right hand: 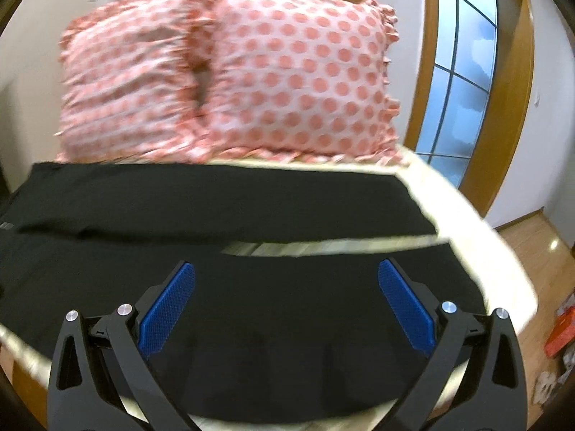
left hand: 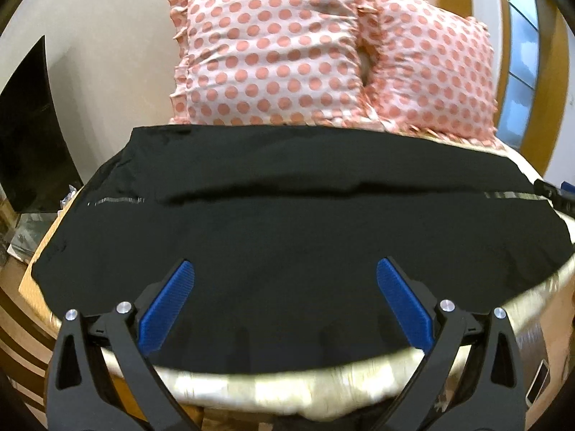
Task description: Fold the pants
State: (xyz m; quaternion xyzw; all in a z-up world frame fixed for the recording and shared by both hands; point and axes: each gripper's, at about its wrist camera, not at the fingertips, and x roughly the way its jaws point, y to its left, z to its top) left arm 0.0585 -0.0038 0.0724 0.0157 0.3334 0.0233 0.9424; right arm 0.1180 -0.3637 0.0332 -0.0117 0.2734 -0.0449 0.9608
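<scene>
**Both tongs spread above flat pants**

Left wrist view: the left tongs [left hand: 285, 269] gape wide, empty, over the black fabric pants [left hand: 287, 222] on the cream bed [left hand: 287, 391].

Right wrist view: the right tongs [right hand: 286, 271] likewise gape empty; pinching only one layer could drag the legs askew.

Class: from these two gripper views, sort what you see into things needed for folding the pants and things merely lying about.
Needed:
black pants
left gripper, jaws open
right gripper, jaws open
bed they lie on

Lying about:
polka-dot pillows
dark screen
window
</scene>
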